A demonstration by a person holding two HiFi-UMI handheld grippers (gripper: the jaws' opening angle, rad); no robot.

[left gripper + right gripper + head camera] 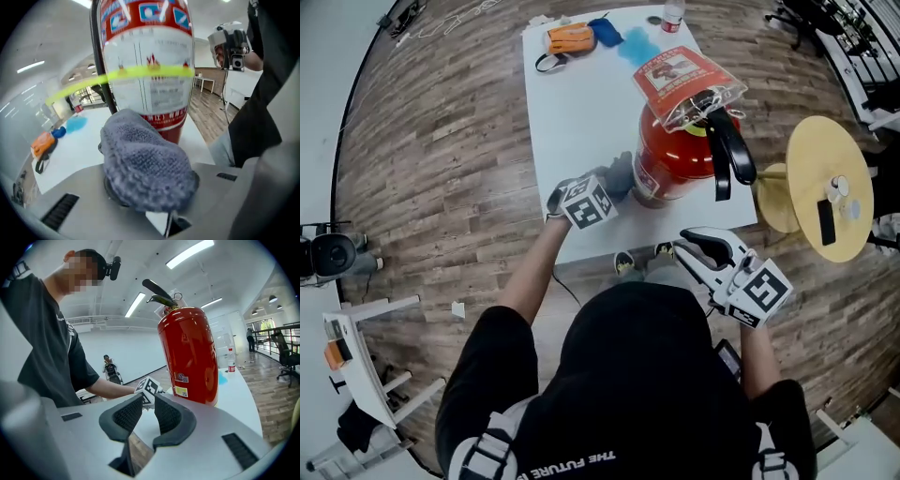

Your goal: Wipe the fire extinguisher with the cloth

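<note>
A red fire extinguisher [680, 145] stands upright near the front edge of the white table [581, 103], with a black handle and a plastic-wrapped tag on top. My left gripper [609, 187] is shut on a grey knitted cloth [623, 172], held by the cylinder's lower left side. In the left gripper view the cloth [145, 164] bulges over the jaws, right before the extinguisher [150, 70]; I cannot tell whether they touch. My right gripper [682, 248] hangs off the table's front edge, right of the extinguisher [187, 352]. The right gripper [146, 408] is open by a narrow gap, with nothing in it.
An orange item [570, 37], a blue patch [633, 42] and a bottle [672, 14] lie at the table's far end. A round yellow stand [830, 183] is close on the right. Camera gear [333, 253] stands on the wood floor to the left.
</note>
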